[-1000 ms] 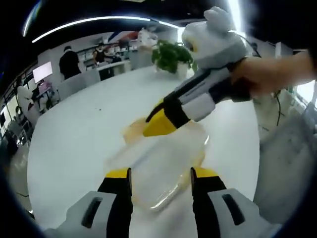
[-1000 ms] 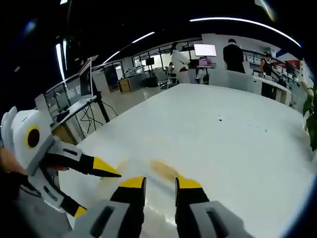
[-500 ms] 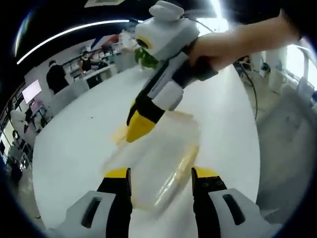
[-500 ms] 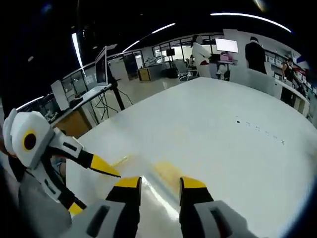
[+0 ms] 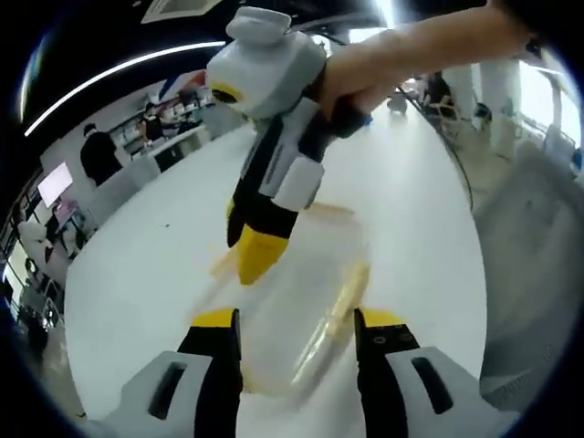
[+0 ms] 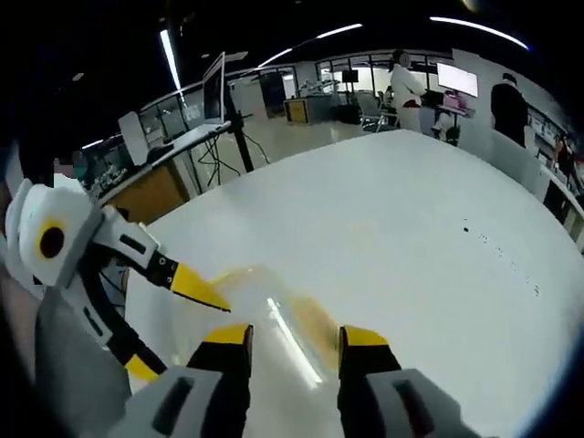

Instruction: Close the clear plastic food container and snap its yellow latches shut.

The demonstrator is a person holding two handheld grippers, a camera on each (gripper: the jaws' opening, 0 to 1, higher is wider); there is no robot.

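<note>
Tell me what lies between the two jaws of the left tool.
In the left gripper view, the clear plastic food container with its yellow latch lies between the left tool's jaws, on the white table.

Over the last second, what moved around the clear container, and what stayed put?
The right hand-held gripper swung from a flat reach to a steep, tips-down pose over the container's lid. Nothing was grasped or released. The left hand-held gripper stayed open, straddling the container's near end, which still rests on the white table.
</note>
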